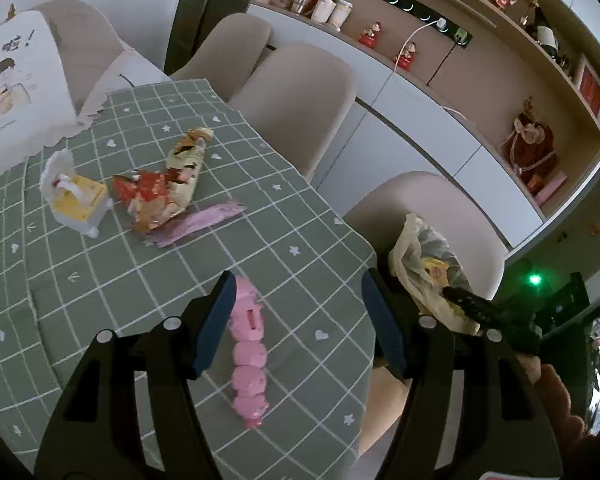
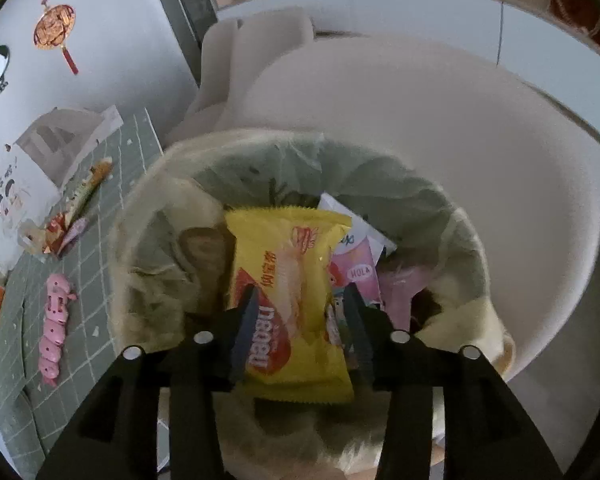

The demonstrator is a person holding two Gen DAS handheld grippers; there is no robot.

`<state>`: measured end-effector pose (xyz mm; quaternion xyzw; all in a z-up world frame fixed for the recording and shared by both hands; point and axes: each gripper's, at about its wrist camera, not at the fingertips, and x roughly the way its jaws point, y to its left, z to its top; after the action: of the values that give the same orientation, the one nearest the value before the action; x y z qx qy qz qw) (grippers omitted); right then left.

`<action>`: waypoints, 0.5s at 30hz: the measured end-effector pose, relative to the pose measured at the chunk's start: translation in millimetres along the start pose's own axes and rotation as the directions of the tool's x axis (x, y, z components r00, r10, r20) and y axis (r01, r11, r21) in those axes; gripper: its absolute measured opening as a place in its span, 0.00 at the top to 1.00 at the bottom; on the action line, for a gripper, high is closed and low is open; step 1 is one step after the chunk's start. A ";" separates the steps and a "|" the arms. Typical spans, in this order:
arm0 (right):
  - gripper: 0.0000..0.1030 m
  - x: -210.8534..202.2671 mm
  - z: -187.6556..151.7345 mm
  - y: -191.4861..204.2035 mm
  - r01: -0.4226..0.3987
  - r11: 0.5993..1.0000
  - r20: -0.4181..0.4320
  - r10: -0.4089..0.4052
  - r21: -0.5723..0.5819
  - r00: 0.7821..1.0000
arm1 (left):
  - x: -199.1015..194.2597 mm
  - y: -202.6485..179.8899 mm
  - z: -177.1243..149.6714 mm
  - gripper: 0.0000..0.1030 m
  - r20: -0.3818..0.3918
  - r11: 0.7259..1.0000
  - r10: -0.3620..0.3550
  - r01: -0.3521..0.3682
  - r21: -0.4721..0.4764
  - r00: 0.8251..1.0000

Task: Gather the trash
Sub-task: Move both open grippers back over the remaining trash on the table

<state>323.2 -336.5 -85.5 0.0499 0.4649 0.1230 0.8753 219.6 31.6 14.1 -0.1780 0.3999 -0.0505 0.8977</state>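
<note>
My right gripper [image 2: 300, 320] hangs over a pale trash bag [image 2: 148, 216] on a chair, jaws apart with a yellow snack packet [image 2: 288, 280] between them, lying in the bag; whether the pads touch it is unclear. Pink wrappers [image 2: 360, 268] lie in the bag too. My left gripper [image 1: 300, 312] is open and empty above the green checked table [image 1: 100, 280]. Beyond it lie a red and gold wrapper [image 1: 164, 184], a pink wrapper [image 1: 204, 220] and a yellow carton in plastic [image 1: 76, 200]. The bag [image 1: 428, 264] shows to its right.
A pink segmented toy [image 1: 248, 352] lies on the table by the left finger, also in the right wrist view [image 2: 54, 320]. A white cushion [image 1: 16, 80] sits at the table's far left. Beige chairs [image 1: 300, 104] line the table's right side. Shelves with ornaments [image 1: 532, 148] stand behind.
</note>
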 end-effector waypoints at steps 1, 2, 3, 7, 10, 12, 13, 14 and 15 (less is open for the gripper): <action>0.58 -3.1 1.3 3.0 0.011 1.000 0.003 -0.011 -0.003 1.000 | -5.1 3.3 -0.6 0.40 0.008 1.000 0.006 -0.006 0.008 1.000; 0.58 -9.4 1.3 6.9 0.027 1.000 0.014 -0.027 -0.006 1.000 | -9.4 5.8 -0.7 0.40 0.015 1.000 0.015 -0.015 0.018 1.000; 0.58 -15.5 1.7 10.5 0.040 0.999 0.026 -0.040 -0.007 0.999 | -12.8 7.4 -1.3 0.40 0.021 0.999 0.022 -0.023 0.025 1.000; 0.58 -47.2 3.0 24.1 0.052 0.998 0.095 -0.054 0.029 0.994 | -26.1 21.4 0.1 0.40 0.048 0.996 0.062 -0.065 0.061 0.997; 0.57 -72.5 3.8 37.1 0.042 0.999 0.142 -0.046 0.035 0.989 | -34.1 33.7 1.7 0.40 0.071 0.991 0.102 -0.108 0.079 0.992; 0.53 -84.1 5.0 53.1 0.029 0.999 0.170 -0.031 0.018 0.985 | -39.0 41.7 2.8 0.40 0.082 0.990 0.107 -0.114 0.080 0.991; 0.52 -87.5 5.1 59.9 0.014 1.000 0.175 -0.016 0.012 0.984 | -41.2 45.7 3.5 0.40 0.086 0.990 0.107 -0.114 0.078 0.991; 0.52 -91.5 4.5 68.6 -0.006 1.000 0.179 0.006 0.003 0.984 | -42.8 49.3 4.0 0.40 0.089 0.991 0.107 -0.114 0.077 0.990; 0.52 -94.6 4.6 80.2 -0.028 1.000 0.181 0.029 -0.009 0.983 | -44.7 54.4 4.7 0.40 0.095 0.990 0.106 -0.114 0.078 0.990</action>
<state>262.6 -283.8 9.1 0.0646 0.3820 0.1319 0.9124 190.1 94.0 28.7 -0.1203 0.3656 -0.0094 0.9229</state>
